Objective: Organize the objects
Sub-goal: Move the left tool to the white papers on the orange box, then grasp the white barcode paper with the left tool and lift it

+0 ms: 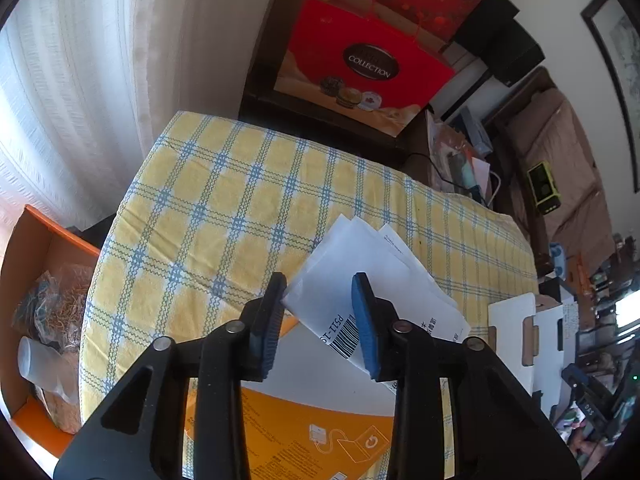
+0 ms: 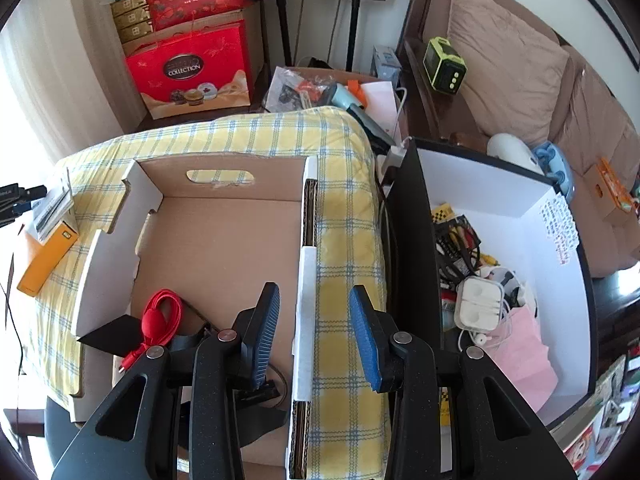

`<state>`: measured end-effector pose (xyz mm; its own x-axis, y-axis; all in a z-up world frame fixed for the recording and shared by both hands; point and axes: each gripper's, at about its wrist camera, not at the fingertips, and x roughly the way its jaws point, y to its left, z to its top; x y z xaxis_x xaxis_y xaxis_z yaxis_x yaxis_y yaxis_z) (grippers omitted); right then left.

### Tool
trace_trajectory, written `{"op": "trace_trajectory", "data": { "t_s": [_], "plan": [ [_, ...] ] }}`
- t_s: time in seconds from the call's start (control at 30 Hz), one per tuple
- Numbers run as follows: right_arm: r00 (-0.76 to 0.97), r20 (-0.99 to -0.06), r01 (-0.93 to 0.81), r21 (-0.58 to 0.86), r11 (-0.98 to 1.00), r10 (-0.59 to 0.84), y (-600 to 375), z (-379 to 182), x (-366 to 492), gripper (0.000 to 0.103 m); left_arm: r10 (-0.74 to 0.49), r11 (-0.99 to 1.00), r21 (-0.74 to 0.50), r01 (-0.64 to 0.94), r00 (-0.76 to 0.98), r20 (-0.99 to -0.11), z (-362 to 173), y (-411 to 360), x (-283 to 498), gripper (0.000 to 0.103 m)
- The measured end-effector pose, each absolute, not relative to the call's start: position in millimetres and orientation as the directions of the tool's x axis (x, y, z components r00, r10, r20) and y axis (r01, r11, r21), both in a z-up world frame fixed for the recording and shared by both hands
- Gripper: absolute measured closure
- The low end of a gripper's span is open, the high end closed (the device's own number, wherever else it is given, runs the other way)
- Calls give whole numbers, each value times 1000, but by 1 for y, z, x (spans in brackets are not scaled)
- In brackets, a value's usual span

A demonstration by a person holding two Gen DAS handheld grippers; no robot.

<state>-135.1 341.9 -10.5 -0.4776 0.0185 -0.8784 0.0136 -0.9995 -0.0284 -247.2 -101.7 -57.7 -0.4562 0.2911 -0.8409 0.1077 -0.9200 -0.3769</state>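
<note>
The sheaf of folded white paper leaflets [image 1: 372, 280], one with a printed barcode, lies on the yellow, blue-checked cloth surface [image 1: 224, 200], its near end resting on a flat orange-and-white cardboard package [image 1: 320, 420]. The left tool [image 1: 320, 320] hangs over that near end with its blue-padded jaws partly apart; the right pad overlaps the barcode corner, the left pad sits just beside the paper's edge, and whether the pads actually pinch the sheets cannot be told.

Seen from the right wrist, an open brown corrugated cardboard tray with white outer walls [image 2: 224, 232] and a handle slot in its far wall sits on the same checked cloth. In its near left corner lies a coiled red cable [image 2: 160, 316] beside a black cardboard flap. The right tool [image 2: 316, 332] hovers above the tray's right wall, jaws partly open, one pad on each side of the wall and nothing gripped.

To the right of the surface stands a white-lined black box [image 2: 552, 280] holding tangled cables, white earphone cases and a pink paper bag. A red gift box [image 2: 192, 68] stands beyond the surface's far edge.
</note>
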Motion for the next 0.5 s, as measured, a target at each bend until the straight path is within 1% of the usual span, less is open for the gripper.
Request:
{"op": "trace_trajectory", "data": {
  "t_s": [0.03,0.1,0.13,0.17,0.2,0.23,0.27,0.3,0.33,0.4,0.5],
  "plan": [
    [-463,-886,8,-17,-1000,12,344,-17,-138,66,289,-919,-378,110,-463,-838,-57,-103,-246,79],
    [-433,-901,-5,-24,-1000,24,349,-31,-144,66,296,-914,-389,111,-472,-831,-56,-105,-247,85],
    [-421,-907,-5,-27,-1000,26,350,-37,-146,66,297,-913,-391,111,-474,-829,-56,-106,-247,87],
    [-410,-912,-3,-16,-1000,15,351,-43,-148,68,297,-914,-391,109,-476,-828,-55,-107,-247,90],
    [-400,-916,-1,-7,-1000,7,351,-48,-148,71,296,-914,-391,108,-481,-825,-54,-107,-247,91],
    [-392,-920,7,-1,-1000,-1,349,-51,-149,79,294,-914,-391,108,-488,-822,-53,-108,-247,92],
    [-384,-923,21,2,-1000,-9,345,-54,-150,85,292,-914,-391,108,-494,-819,-52,-109,-246,92],
    [-378,-926,31,0,-1000,-12,341,-57,-151,87,293,-913,-393,107,-497,-816,-51,-110,-246,93],
    [-374,-927,44,1,-999,-17,337,-59,-151,87,295,-912,-396,106,-500,-814,-51,-110,-245,93],
    [-387,-922,61,-49,-997,22,326,-59,-151,87,303,-909,-404,100,-508,-807,-48,-112,-243,94],
    [-386,-923,79,-24,-997,-8,317,-59,-153,89,321,-903,-421,86,-517,-793,-43,-113,-238,95]
  ]
}}
